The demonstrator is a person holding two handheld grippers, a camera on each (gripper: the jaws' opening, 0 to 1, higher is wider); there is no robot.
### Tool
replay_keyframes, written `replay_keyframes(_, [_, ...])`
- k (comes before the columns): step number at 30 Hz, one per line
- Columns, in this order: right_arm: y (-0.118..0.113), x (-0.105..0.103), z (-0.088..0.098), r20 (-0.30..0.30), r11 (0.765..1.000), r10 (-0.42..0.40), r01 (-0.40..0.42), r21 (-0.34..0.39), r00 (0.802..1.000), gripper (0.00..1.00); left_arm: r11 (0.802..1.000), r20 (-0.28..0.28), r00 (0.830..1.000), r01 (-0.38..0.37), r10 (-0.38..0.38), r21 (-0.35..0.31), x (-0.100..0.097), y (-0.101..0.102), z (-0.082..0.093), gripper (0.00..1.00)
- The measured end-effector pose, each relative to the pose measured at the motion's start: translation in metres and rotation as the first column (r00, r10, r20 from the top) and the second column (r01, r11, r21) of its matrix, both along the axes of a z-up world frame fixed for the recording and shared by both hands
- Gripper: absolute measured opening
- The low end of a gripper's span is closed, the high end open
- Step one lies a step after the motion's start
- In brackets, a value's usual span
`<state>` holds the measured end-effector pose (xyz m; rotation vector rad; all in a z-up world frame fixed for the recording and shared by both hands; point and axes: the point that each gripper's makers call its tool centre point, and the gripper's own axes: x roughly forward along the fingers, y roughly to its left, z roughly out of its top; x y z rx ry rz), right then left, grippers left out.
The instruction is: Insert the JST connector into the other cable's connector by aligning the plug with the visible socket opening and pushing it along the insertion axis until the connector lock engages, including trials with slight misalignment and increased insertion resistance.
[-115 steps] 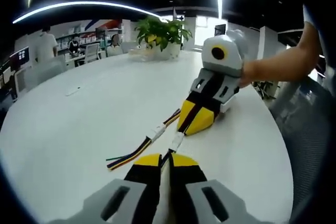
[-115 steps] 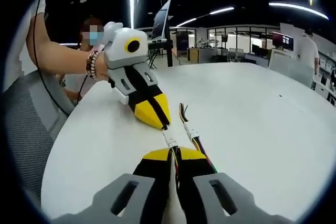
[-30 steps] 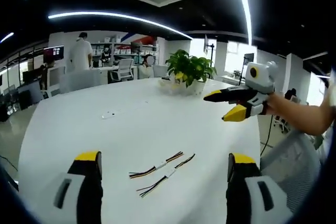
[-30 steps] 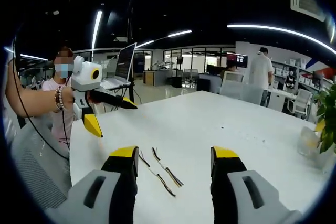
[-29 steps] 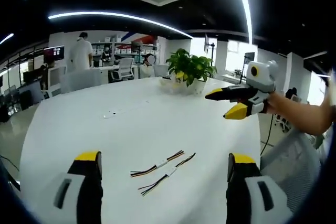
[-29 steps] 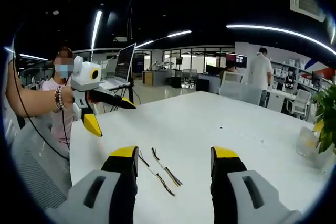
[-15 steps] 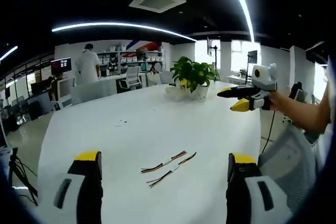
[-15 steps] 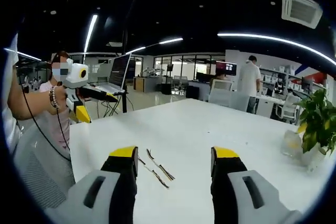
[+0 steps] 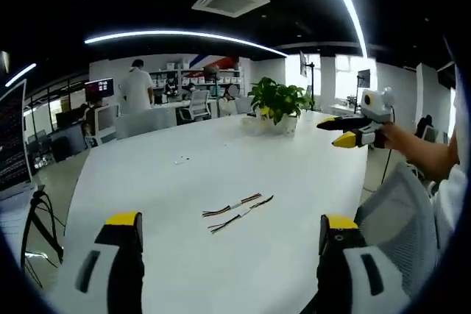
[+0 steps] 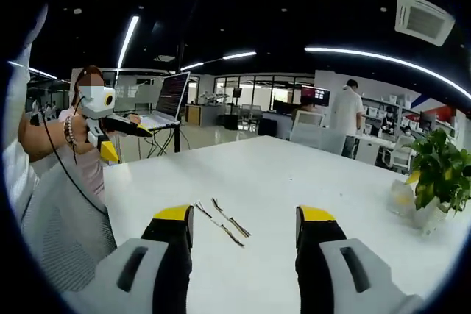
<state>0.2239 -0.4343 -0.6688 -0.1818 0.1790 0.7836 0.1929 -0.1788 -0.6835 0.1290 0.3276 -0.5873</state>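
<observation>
We are holding the left gripper (image 9: pixel 229 244) and right gripper (image 10: pixel 243 237) wide open and empty, well above the white tabletop (image 9: pixel 294 182). The two cables (image 9: pixel 237 211) are lying side by side near the tabletop's edge closest to us, apparently set down; we cannot tell whether their connectors are locked together.

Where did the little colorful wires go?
The two cables lie side by side on the white table, between the open left gripper's jaws in the left gripper view.

Likely open-plan office: desks (image 9: pixel 158 112), monitors (image 10: pixel 324 95), swivel chairs (image 9: pixel 193 105), ceiling strip lights (image 9: pixel 184 34).
</observation>
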Motion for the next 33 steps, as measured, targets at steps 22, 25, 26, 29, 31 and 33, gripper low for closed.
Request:
replay_keyframes(22, [-0.009, -0.042, -0.061, -0.144, 0.998, -0.006, -0.004, -0.07, 0.99, 0.55, 0.998, -0.129, 0.991, -0.047, 0.042, -0.037, -0.051, 0.01, -0.047, 0.99])
replay_keyframes(25, [-0.011, -0.047, -0.066, -0.159, 0.998, -0.01, 0.0, -0.067, 0.987, 0.54, 0.998, -0.145, 0.989, -0.047, 0.041, -0.036, -0.056, 0.008, -0.054, 0.99])
replay_keyframes(26, [-0.011, -0.048, -0.067, -0.16, 0.998, -0.011, 0.001, -0.065, 0.987, 0.54, 0.998, -0.149, 0.988, -0.048, 0.042, -0.04, -0.057, 0.007, -0.056, 0.99])
replay_keyframes(29, [-0.011, -0.05, -0.071, -0.17, 0.998, -0.015, 0.005, -0.056, 0.985, 0.54, 0.997, -0.163, 0.986, -0.051, 0.041, -0.057, -0.059, 0.003, -0.059, 0.99])
replay_keyframes(31, [-0.013, -0.051, -0.074, -0.177, 0.998, -0.019, 0.01, -0.054, 0.984, 0.54, 0.997, -0.162, 0.986, -0.05, 0.038, -0.065, -0.06, 0.0, -0.061, 0.99])
replay_keyframes(33, [-0.013, -0.052, -0.077, -0.188, 0.999, -0.02, 0.011, -0.051, 0.982, 0.54, 0.996, -0.178, 0.983, -0.057, 0.043, -0.072, -0.061, -0.001, -0.066, 0.99])
